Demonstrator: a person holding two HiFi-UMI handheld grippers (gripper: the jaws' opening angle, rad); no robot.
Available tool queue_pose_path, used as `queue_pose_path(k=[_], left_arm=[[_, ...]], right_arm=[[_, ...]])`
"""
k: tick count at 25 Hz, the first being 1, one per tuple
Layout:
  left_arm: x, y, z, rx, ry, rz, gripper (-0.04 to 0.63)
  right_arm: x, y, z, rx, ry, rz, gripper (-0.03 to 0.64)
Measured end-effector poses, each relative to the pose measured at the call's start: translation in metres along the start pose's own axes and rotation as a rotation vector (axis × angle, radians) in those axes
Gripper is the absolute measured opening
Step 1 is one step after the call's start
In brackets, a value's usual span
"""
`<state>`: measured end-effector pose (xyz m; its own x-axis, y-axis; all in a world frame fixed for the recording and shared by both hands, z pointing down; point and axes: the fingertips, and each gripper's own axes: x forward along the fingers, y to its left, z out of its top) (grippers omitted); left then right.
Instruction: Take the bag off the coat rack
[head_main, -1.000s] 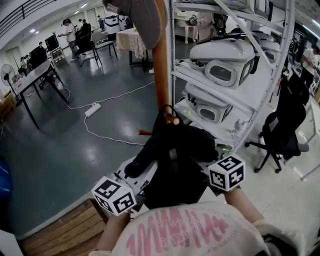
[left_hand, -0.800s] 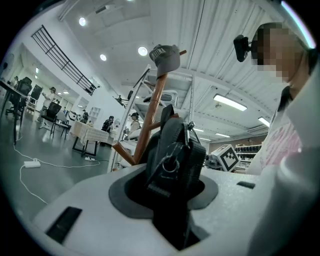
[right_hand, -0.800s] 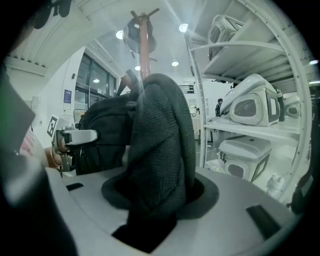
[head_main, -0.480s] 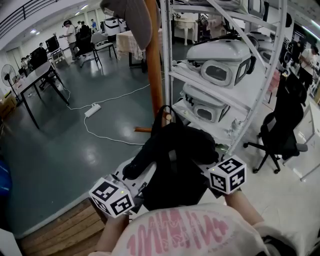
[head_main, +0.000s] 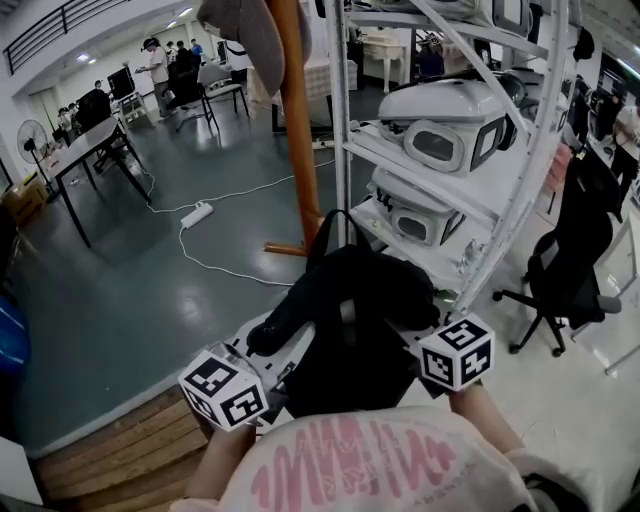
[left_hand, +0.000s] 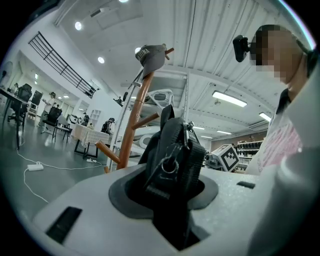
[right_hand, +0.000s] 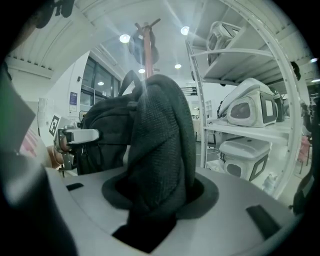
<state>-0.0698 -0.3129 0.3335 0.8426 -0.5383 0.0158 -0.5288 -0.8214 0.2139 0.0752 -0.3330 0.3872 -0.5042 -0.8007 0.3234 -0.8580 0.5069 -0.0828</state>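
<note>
Glossy grey floor (head_main: 120, 290) of a big hall, one wooden coat rack (head_main: 295, 130), one black bag (head_main: 350, 320), my left gripper (left_hand: 172, 200) and right gripper (right_hand: 155, 200) jaws both pinching it

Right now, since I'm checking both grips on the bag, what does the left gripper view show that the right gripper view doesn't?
Left gripper view only: the left hand-held gripper shut on the bag's webbing strap with its metal ring, plus the coat rack's lower pegs. Right gripper view only: the right hand-held gripper shut on the bag's padded mesh. Both: the black bag, the coat rack's pole with a hat on top, and white shelving.
</note>
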Motion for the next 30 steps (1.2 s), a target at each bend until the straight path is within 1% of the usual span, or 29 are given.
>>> queue_pose_path(k=[5,8,15,20,30], left_arm=[[-0.001,-0.026,0.003,0.023,0.001,0.033,0.127],[0.004,-0.040,0.001,0.017,-0.005,0.052,0.127],[0.004,-0.077,-0.023,-0.023,0.010,0.083,0.127],[0.007,-0.107,-0.037,-0.029,0.019,0.107,0.127],[-0.004,-0.175,-0.066,-0.059,0.007,0.187,0.127]], right_arm=[[-0.019,-0.002,-0.001,0.004,-0.003,0.039,0.184],[-0.031,-0.008,-0.002,-0.007,0.005,0.051,0.186],[-0.065,-0.010,-0.027,-0.016,0.040,0.086,0.187],[-0.090,-0.014,-0.046,-0.006,0.064,0.106,0.187],[-0.145,-0.008,-0.079,-0.037,0.097,0.176,0.186]])
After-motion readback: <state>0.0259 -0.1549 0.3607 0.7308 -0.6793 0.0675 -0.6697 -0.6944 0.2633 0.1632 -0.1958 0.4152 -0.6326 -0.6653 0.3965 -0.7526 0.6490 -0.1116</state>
